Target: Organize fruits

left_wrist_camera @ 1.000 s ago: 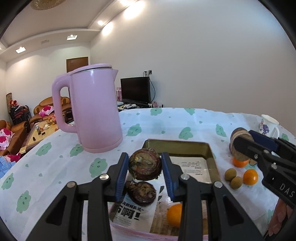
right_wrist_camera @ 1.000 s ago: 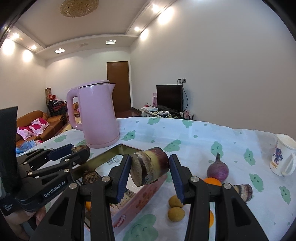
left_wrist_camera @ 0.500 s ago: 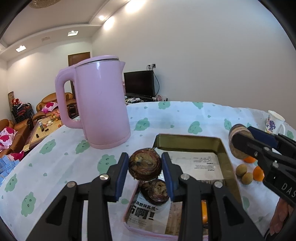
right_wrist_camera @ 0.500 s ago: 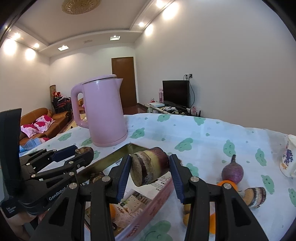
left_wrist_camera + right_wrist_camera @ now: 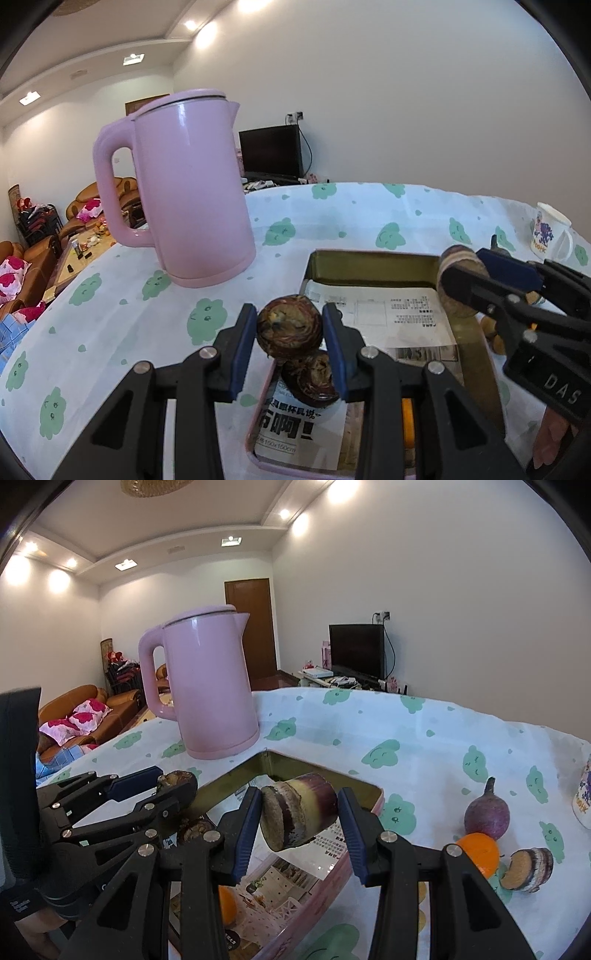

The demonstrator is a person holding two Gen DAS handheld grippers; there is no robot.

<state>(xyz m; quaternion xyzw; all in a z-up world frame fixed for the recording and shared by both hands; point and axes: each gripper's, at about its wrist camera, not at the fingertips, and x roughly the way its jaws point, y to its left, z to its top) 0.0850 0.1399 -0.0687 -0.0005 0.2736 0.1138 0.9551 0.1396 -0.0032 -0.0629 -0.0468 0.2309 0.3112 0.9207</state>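
My left gripper is shut on a round, dark brown scaly fruit, held over the near left corner of a pink tin tray lined with printed paper. A second such fruit lies in the tray just below, beside an orange. My right gripper is shut on a purple and yellow cane piece above the tray's right wall. In the left wrist view the right gripper enters from the right.
A tall pink kettle stands on the cloth behind the tray's left side. Right of the tray lie a purple round fruit, an orange and a cut cane piece. A white mug stands at the far right.
Both grippers have moved forward and towards the kettle, which looks larger and nearer. The right gripper with its cane piece now hangs over the tray. Both grips are unchanged.
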